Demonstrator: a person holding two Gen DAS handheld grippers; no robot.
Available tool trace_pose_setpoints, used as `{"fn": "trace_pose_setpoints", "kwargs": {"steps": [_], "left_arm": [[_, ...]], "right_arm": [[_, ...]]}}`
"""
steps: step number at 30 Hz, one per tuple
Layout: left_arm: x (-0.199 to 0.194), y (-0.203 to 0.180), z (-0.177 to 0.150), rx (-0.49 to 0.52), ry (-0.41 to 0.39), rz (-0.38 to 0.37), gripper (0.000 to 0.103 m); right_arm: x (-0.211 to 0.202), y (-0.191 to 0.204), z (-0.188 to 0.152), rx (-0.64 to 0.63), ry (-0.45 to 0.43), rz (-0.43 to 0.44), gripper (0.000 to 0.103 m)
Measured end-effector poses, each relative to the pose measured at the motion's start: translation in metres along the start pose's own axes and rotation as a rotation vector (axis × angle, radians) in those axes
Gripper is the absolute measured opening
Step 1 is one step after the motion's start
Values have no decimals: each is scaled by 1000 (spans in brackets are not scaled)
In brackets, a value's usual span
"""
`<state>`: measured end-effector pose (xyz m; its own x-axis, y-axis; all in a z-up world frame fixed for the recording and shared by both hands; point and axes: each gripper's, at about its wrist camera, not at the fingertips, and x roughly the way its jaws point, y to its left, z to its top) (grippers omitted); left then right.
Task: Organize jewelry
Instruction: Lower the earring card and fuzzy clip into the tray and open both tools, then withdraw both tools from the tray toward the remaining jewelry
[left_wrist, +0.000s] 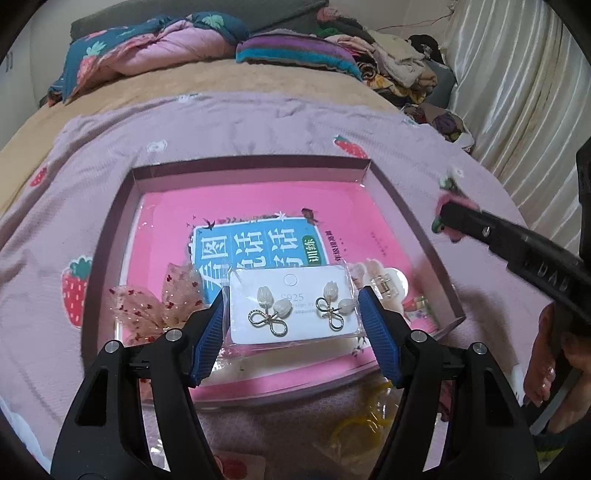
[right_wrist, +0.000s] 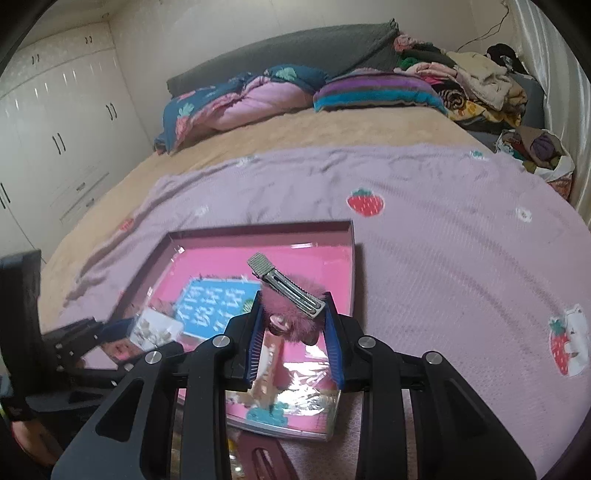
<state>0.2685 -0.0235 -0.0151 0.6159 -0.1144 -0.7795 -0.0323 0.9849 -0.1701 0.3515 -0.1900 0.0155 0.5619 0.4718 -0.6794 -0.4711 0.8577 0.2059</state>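
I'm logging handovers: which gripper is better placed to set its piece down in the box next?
Probably the left gripper: its earring card already sits low over the box. The right gripper holds the fuzzy clip near the box's edge.

- The box (left_wrist: 406, 221) lies on the blanket (left_wrist: 258, 122), which covers the near part of the bed (right_wrist: 332, 129).
- A book (left_wrist: 166, 221) lies flat in the box and fills most of its floor.
- The earring card (left_wrist: 291, 306) (in its sleeve) rests on the book's near part, between the jaws of the left gripper (left_wrist: 293, 334).
- A bow (left_wrist: 147, 302) lies left of the card, over the box's left wall.
- A claw clip (left_wrist: 384, 284) lies just right of the card, on the book.
- The fluffy hair clip (right_wrist: 291, 295) sits between the jaws of the right gripper (right_wrist: 295, 339), over the box's right part.
- Quilts (right_wrist: 236, 103) and a clothes pile (right_wrist: 472, 85) lie at the bed's far end.
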Motion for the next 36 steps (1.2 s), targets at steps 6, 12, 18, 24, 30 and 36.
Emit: {"fn": "trace_pose_setpoints", "kwargs": {"steps": [6,12,18,24,30,36], "left_arm": [[9,7,-4,-30,14,-1,63],[9,11,-10,-62,13,-3,68],[3,9,-13,-70,3,0,76],[-5,3,-13,-77,-9,-2,81],[-19,-3,-10,-81,-35,-6,90],[-36,-5,-4,-90,-65,-5,93]], "right_arm": [[15,-6,-6,2,29,6,30],[28,-11,-8,4,62,6,35],[38,-14,-13,28,81,17,52],[20,-15,-8,31,23,-14,77],[-9,-32,-1,102,-48,-25,89],[-38,-38,0,108,-113,-88,92]]}}
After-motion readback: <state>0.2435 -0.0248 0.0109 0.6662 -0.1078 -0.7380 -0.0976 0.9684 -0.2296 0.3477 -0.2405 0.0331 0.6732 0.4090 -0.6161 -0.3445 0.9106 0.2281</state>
